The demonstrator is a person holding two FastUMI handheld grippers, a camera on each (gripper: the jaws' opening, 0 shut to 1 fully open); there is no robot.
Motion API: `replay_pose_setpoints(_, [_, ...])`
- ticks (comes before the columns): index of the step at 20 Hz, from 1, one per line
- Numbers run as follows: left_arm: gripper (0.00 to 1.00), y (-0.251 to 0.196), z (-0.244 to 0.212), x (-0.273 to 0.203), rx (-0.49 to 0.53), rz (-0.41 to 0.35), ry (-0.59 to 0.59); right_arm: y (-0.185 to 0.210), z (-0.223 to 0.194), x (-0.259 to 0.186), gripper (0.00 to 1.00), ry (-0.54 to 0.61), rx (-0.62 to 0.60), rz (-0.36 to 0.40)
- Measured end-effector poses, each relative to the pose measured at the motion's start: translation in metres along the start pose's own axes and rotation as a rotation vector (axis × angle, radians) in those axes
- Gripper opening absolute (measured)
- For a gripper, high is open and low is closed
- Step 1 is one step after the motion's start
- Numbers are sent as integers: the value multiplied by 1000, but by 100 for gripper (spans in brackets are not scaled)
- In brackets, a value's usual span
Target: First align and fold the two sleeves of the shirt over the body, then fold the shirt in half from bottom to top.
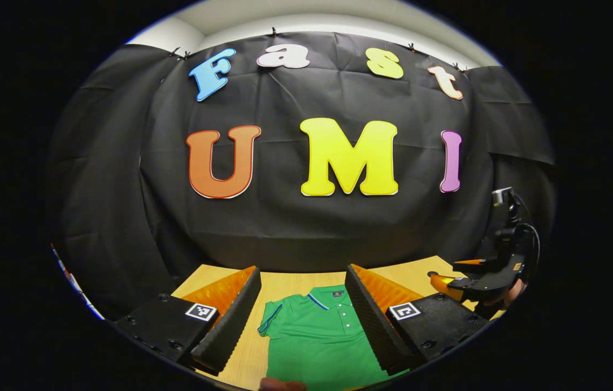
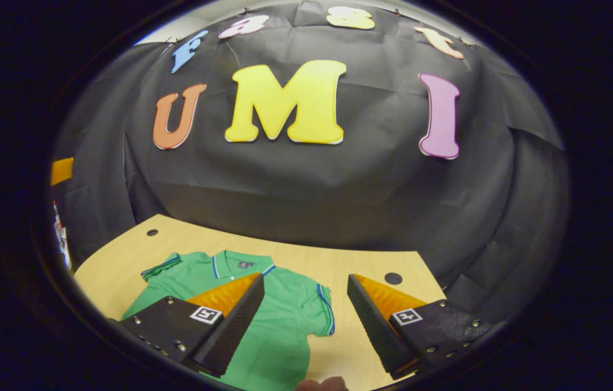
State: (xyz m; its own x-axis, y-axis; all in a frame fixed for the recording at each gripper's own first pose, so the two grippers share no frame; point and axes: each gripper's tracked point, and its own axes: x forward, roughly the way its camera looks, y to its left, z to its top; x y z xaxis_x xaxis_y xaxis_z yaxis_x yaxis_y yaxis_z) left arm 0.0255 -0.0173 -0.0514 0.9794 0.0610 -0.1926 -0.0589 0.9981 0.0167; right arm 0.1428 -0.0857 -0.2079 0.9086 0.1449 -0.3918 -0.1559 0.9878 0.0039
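A green polo shirt (image 1: 312, 336) with blue-trimmed collar and sleeve cuffs lies flat on the wooden table (image 1: 285, 282), collar toward the back wall. In the left gripper view my left gripper (image 1: 302, 326) hangs open above the shirt's chest, fingers spread to either side. The right gripper (image 1: 480, 279) shows at the far right of that view, held by a hand. In the right gripper view the shirt (image 2: 279, 320) has both short sleeves spread out, and my right gripper (image 2: 306, 326) is open above the right sleeve (image 2: 324, 309), holding nothing.
The table (image 2: 339, 260) runs back to the black cloth wall. Two small dark holes (image 2: 393, 278) mark the tabletop near its far corners. Bare wood lies to the right of the shirt and behind the collar.
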Motion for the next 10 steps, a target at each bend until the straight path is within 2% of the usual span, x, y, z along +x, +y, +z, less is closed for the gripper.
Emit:
replay_pose_setpoints(3, [99,-3,-17,4,-4,15,50,-17,-36,50,97,80,-46,13])
replay_pose_setpoints(8, [99,7,-43,-1,2,83,110,-32,-102,120,97,218,-62,43])
replay_pose_setpoints(9, [100,10,-50,-3,-3,97,126,-34,-111,128,91,238,-62,48])
replay_pose_setpoints(10, [100,13,-58,-5,-9,113,147,-36,-118,137,89,253,-55,49])
